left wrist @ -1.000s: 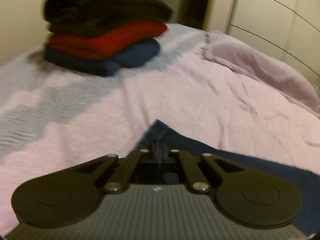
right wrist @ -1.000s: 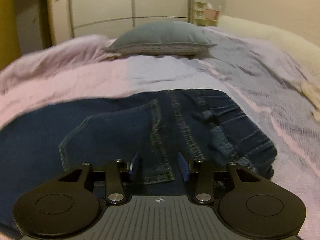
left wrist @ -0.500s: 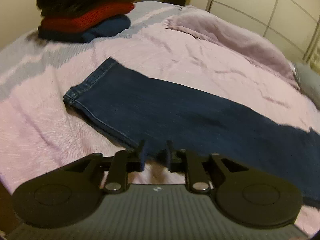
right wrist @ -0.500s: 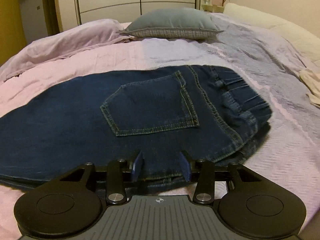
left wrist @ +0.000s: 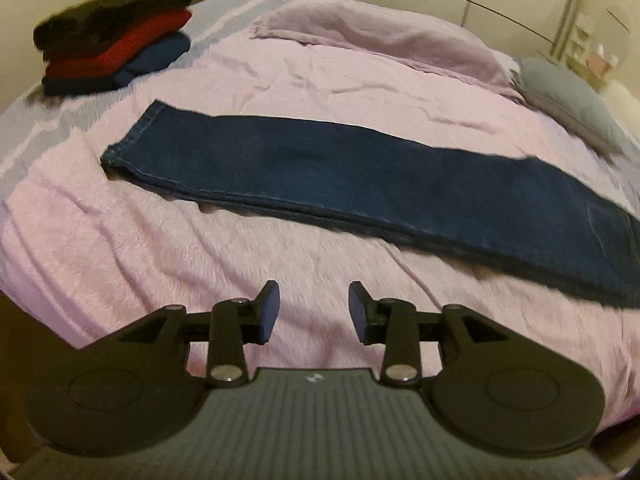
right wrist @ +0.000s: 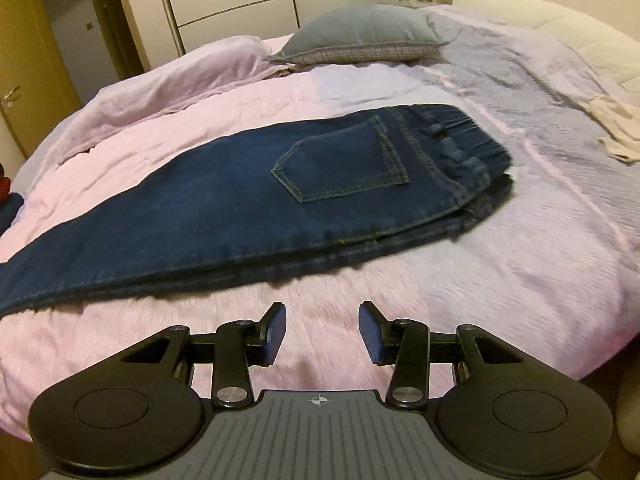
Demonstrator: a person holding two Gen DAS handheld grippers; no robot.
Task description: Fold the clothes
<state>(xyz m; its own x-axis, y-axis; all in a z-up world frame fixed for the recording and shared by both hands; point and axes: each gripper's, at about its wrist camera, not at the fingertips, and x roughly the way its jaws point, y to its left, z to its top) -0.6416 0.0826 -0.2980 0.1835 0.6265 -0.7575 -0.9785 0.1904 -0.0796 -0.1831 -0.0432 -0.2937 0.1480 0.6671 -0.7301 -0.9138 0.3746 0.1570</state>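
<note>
Dark blue jeans point(left wrist: 360, 176) lie flat across the pink bed cover, folded lengthwise leg on leg. Their hems point left in the left wrist view. The waistband and a back pocket point(right wrist: 344, 164) show in the right wrist view. My left gripper point(left wrist: 313, 308) hovers over bare cover in front of the leg edge, its jaws opening with nothing between them. In front of the seat edge my right gripper point(right wrist: 322, 330) stands open and empty, also apart from the denim.
A stack of folded clothes point(left wrist: 112, 56), black on red on navy, sits at the bed's far left. A grey pillow point(right wrist: 360, 36) and a rumpled lilac sheet point(left wrist: 380, 40) lie behind the jeans. A pale garment point(right wrist: 616, 128) lies at the right. Wardrobe doors stand behind.
Both grippers have drawn back from the jeans toward the bed's near edge. The left one, shut on the hem before, has let go and opened; the jeans now lie flat.
</note>
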